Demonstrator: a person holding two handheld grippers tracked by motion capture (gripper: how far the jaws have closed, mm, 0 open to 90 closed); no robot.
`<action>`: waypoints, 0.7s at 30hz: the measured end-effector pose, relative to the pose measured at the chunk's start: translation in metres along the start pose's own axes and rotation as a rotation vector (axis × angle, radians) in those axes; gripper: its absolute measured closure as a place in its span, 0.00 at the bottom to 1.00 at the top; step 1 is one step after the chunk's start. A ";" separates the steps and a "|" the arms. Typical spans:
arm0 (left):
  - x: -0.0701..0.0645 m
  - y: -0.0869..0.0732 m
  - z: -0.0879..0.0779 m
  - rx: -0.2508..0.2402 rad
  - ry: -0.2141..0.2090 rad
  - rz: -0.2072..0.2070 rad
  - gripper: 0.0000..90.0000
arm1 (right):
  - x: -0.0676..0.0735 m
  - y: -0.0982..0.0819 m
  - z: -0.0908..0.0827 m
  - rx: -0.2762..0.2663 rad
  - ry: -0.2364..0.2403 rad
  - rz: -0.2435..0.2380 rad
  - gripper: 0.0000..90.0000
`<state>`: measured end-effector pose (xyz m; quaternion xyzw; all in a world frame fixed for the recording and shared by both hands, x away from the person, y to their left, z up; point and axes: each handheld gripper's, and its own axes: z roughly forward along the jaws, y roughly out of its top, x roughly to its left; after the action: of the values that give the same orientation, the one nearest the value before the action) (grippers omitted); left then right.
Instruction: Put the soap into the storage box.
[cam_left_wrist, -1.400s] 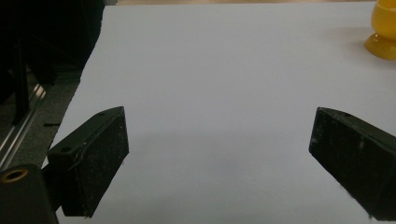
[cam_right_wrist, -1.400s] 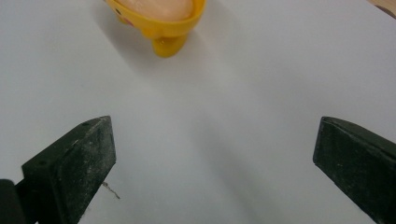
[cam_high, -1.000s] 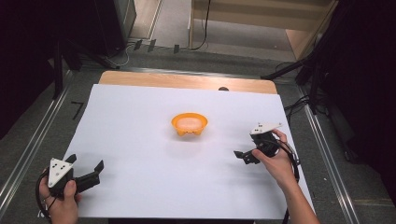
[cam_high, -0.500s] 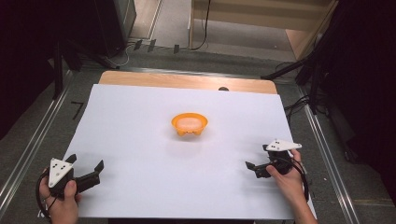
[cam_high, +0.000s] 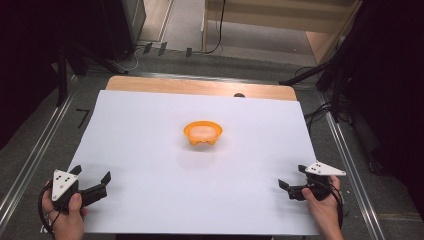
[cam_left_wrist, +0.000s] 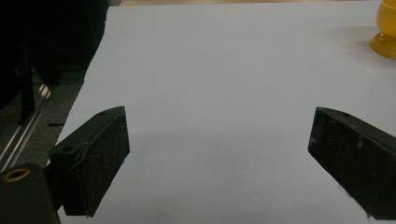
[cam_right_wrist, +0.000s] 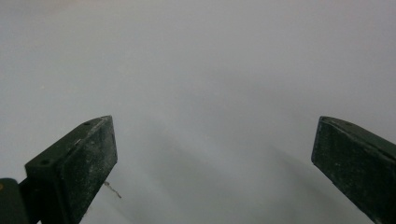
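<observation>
Comparing the high view with a second ago: the right gripper (cam_high: 292, 188) has pulled back from beside the orange bowl (cam_high: 202, 133) to the near right corner of the white sheet (cam_high: 150, 150), down by the person's edge. Left gripper (cam_high: 97, 186) hasn't budged, same near left corner as before. Bowl also unmoved: upright, centre of the sheet, slightly toward the far side, something pale inside that I can't identify. Both tools now sit well apart from it, one on each side, jaws pointing roughly inward over the sheet. My read: the right hand has retreated to a rest pose, so whatever it was doing near the bowl is either finished or not started. Nothing is held, nothing is in contact with the bowl.

Left gripper view: jaws spread wide, only bare white sheet (cam_left_wrist: 210, 93) between them. Orange bowl (cam_left_wrist: 385, 32) clips the top right corner, far ahead and off to the right of the jaw line, so this tool isn't aimed at it. Sheet edge and a metal rail (cam_left_wrist: 28, 126) run down the left.

Right gripper view: jaws wide apart too, empty. Plain white sheet (cam_right_wrist: 210, 93) ahead, soft focus. A small thread-like speck (cam_right_wrist: 112, 189) lies by the left jaw; can't tell what it is.
</observation>
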<state>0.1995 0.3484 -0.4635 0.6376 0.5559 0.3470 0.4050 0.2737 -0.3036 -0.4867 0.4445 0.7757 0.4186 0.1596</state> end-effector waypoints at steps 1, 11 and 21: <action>0.000 0.000 0.000 0.000 0.000 -0.001 0.06 | 0.000 -0.002 -0.002 -0.004 -0.004 0.003 0.01; 0.000 0.000 0.000 -0.002 0.000 0.000 0.06 | -0.003 -0.017 -0.022 -0.028 -0.051 0.022 0.01; 0.000 0.000 0.000 -0.001 -0.001 -0.001 0.06 | -0.002 -0.027 -0.033 -0.054 -0.087 0.029 0.01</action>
<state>0.1994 0.3485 -0.4635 0.6373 0.5557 0.3469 0.4059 0.2394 -0.3282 -0.4888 0.4691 0.7500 0.4218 0.1989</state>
